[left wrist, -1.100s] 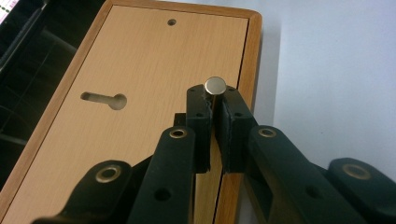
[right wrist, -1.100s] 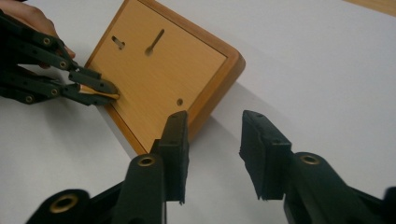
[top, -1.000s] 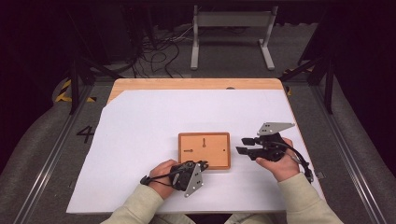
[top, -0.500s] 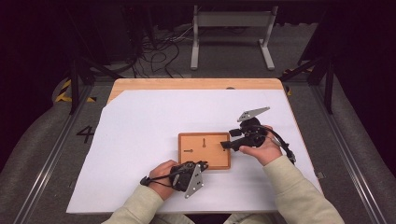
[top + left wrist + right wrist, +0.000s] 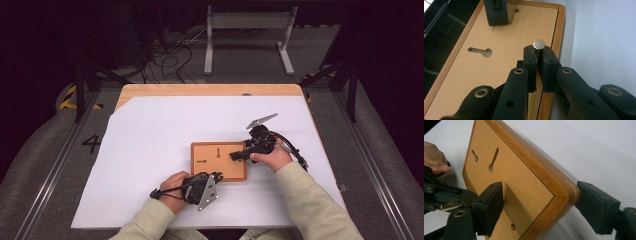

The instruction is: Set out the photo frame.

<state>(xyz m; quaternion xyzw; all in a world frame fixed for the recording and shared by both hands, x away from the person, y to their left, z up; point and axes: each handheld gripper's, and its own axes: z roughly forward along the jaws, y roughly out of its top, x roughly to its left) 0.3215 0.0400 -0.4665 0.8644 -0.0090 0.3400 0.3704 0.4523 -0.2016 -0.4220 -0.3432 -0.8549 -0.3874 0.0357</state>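
A flat wooden board (image 5: 218,161) with two keyhole slots (image 5: 493,160) lies on the white table cover. My left gripper (image 5: 538,53) is shut on a small upright metal pin (image 5: 539,44), held just over the board's (image 5: 499,67) near edge, right of one slot (image 5: 481,51). In the high view the left gripper (image 5: 218,174) sits at the board's front edge. My right gripper (image 5: 235,156) is at the board's right side. It stands open astride a board corner (image 5: 564,192), with one pad (image 5: 490,207) over the top face and the other pad (image 5: 596,207) outside the edge.
The white cover (image 5: 150,140) spreads over a wooden table (image 5: 210,90). Dark floor, cables and a metal stand (image 5: 247,35) lie beyond the far edge. Both forearms in pale sleeves come in from the bottom.
My right gripper has moved left from the open table to the board's right side and now straddles its corner. The left gripper with the pin has stayed put.
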